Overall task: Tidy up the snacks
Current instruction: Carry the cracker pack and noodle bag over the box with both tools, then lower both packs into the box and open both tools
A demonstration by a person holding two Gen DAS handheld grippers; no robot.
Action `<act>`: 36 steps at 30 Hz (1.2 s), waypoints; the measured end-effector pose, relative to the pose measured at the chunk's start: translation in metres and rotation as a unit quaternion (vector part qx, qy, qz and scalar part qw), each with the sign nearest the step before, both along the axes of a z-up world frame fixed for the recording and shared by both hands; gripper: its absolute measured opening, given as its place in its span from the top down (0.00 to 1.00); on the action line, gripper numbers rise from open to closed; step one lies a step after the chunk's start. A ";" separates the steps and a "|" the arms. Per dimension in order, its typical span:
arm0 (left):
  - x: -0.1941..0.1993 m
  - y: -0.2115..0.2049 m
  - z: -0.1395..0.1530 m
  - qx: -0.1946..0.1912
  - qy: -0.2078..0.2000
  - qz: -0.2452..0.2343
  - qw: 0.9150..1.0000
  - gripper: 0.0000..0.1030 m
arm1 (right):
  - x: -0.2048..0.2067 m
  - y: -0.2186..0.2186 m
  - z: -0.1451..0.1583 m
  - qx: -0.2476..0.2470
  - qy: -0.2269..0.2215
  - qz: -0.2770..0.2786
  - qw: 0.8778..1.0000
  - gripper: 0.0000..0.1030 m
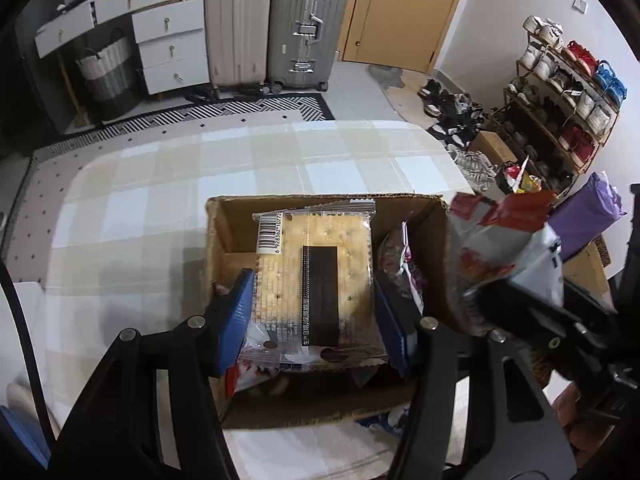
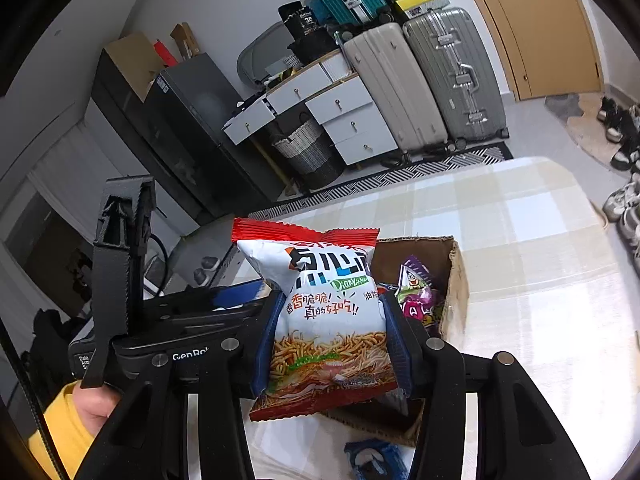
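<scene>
My left gripper is shut on a clear packet of square crackers, its blue pads pressing both long sides. The packet hangs over an open cardboard box on the table. Purple snack packets lie in the box's right side. In the right wrist view my right gripper is shut on a white bag of fried noodle snack with a red top, held beside the box. That bag also shows at the right of the left wrist view. The left gripper sits just left of the bag.
The table wears a pale checked cloth. A blue packet lies on it by the box's near wall. A hand in a yellow sleeve holds the left gripper. Two suitcases, white drawers and a shoe rack line the room.
</scene>
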State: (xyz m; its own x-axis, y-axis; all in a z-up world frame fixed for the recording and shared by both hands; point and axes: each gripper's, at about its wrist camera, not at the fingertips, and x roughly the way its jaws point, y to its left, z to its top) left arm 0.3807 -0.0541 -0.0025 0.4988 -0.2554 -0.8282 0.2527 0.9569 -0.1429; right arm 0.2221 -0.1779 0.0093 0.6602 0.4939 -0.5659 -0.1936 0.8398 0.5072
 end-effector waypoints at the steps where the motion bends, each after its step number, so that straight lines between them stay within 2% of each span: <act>1: 0.004 -0.001 -0.003 -0.004 0.001 -0.003 1.000 0.46 | 0.003 -0.001 -0.003 0.008 0.002 -0.001 1.000 0.53; 5: 0.016 0.002 -0.020 -0.019 0.005 -0.012 1.000 0.46 | 0.013 -0.003 -0.016 0.044 0.011 0.001 0.999 0.53; 10: 0.027 0.003 -0.036 -0.023 0.011 -0.005 1.000 0.46 | 0.020 -0.003 -0.028 0.050 0.026 -0.005 0.998 0.53; 19: 0.023 0.000 -0.029 -0.024 0.002 -0.003 1.000 0.45 | 0.020 -0.010 -0.036 0.044 0.031 -0.016 0.998 0.53; 27: 0.011 0.017 -0.015 -0.042 -0.008 0.023 0.999 0.41 | 0.023 -0.007 -0.038 0.009 0.042 -0.025 0.999 0.52; 36: 0.001 0.029 -0.011 -0.031 -0.010 0.031 0.999 0.39 | 0.021 0.007 -0.032 -0.026 0.034 -0.014 0.999 0.50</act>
State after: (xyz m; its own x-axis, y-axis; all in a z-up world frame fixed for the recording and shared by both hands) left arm 0.3813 -0.0249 -0.0133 0.5322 -0.2738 -0.8011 0.1961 0.9604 -0.1979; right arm 0.2431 -0.1706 -0.0230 0.6322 0.4444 -0.6347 -0.1363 0.8702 0.4735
